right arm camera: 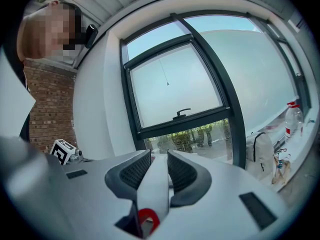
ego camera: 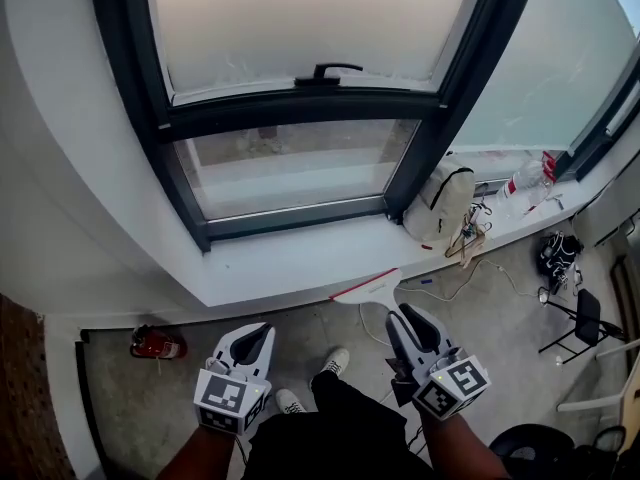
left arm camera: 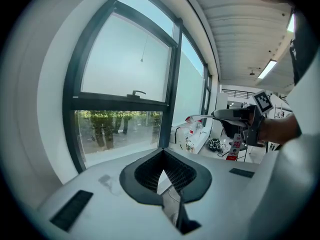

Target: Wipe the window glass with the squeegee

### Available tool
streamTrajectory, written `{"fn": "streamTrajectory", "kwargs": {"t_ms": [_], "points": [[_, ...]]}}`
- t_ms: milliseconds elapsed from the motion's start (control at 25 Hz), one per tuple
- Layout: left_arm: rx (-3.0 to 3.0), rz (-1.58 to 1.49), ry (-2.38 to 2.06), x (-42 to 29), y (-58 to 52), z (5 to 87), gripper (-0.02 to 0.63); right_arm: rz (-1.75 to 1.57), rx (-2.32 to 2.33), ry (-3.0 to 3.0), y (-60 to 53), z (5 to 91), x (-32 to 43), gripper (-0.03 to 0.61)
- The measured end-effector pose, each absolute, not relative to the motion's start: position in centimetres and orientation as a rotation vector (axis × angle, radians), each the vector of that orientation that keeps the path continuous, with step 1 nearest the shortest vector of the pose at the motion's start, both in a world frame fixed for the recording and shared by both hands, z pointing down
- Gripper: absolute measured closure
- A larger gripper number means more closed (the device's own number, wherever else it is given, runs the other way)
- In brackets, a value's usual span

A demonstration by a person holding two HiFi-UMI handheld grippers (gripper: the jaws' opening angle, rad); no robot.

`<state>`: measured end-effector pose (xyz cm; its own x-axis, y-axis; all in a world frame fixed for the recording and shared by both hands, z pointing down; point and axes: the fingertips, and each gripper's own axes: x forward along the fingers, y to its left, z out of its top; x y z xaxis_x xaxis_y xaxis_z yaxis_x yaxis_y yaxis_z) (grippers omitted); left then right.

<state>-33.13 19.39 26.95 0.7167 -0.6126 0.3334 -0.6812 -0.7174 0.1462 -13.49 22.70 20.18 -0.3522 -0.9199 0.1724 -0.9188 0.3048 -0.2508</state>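
The squeegee [ego camera: 366,286] is white with a red-edged blade, and its blade end points at the white sill [ego camera: 270,268]. My right gripper [ego camera: 403,318] is shut on its handle [right arm camera: 156,189], low in front of the window. A red loop shows at the handle's base in the right gripper view. The window has a dark frame, a frosted upper pane [ego camera: 300,18] with a black handle [ego camera: 322,71], and a clear lower pane [ego camera: 290,163]. My left gripper [ego camera: 262,332] hangs beside the right one, shut with nothing in it [left arm camera: 163,156]. The left gripper view shows the squeegee [left arm camera: 200,117] off to the right.
A white backpack [ego camera: 440,203], a plastic bottle [ego camera: 522,180] and tangled cables [ego camera: 470,238] lie on the sill at the right. A red object [ego camera: 157,343] sits on the floor by the wall at the left. A black chair [ego camera: 585,318] stands at the right.
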Motion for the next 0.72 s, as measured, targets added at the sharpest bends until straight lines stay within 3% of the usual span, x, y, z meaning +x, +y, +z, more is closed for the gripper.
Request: {"fn": "streamTrajectory", "kwargs": {"t_ms": [720], "points": [[2.817,0.638,-0.934,-20.9,8.0,25.9,0.614,-0.55,-1.782,2.337,10.9,20.8,-2.1,0.486]]}}
